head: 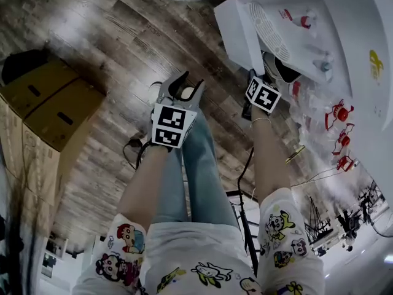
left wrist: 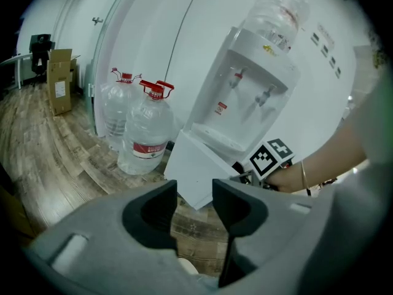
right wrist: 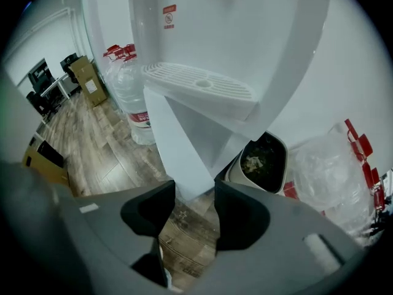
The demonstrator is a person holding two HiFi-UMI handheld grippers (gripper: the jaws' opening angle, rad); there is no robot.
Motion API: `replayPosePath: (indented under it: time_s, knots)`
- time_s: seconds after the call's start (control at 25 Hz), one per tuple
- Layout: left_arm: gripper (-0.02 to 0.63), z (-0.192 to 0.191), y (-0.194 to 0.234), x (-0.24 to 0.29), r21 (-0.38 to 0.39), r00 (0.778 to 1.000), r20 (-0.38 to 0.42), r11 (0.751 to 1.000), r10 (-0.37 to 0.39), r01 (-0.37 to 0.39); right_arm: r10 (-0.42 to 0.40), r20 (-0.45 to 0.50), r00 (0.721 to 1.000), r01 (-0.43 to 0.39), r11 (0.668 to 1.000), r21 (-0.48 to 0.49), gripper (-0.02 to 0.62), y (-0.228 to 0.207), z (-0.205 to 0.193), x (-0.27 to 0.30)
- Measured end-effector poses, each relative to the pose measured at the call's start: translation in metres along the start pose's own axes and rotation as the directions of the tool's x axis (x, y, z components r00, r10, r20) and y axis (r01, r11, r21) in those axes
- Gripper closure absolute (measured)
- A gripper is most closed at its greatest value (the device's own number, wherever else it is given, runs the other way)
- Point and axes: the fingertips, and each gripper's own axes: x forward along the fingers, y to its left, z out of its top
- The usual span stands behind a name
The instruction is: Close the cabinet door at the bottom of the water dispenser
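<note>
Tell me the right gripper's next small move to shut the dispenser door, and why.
Probably nudge the right gripper forward onto the door and push it toward the dispenser: the door stands swung open just ahead, and the gripper is open and empty.

Grey wood-plank floor point(head: 92, 35), white curved wall point(left wrist: 153, 29), cardboard boxes point(head: 55, 109) alongside.

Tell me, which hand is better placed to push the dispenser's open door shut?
Probably the right: the right gripper hangs close beside the open cabinet door, while the left gripper is farther off.
</note>
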Motion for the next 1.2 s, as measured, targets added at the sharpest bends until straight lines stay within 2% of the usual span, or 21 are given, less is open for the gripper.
replayPosePath:
  time_s: [0.4,0.64,1.2]
  knots:
    - [0.428,0.01,0.003,0.012,0.008,1.0,0.016,1.0,0.004,-0.004,-0.061,0.003,0.998,0.061,0.995,0.073,0.388,-0.033,0.01,0.007]
    - [0.428,0.008,0.003,0.015,0.007,1.0,0.009,1.0,0.006,-0.006,-0.102,0.001,0.995,0.101,0.992,0.075,0.465,-0.045,0.017,0.015]
    - [0.428,0.007,0.009,0.033,-0.011,1.0,0.014,1.0,0.008,-0.008,-0.143,0.025,0.989,0.141,0.989,0.039,0.479,-0.067,0.032,0.027]
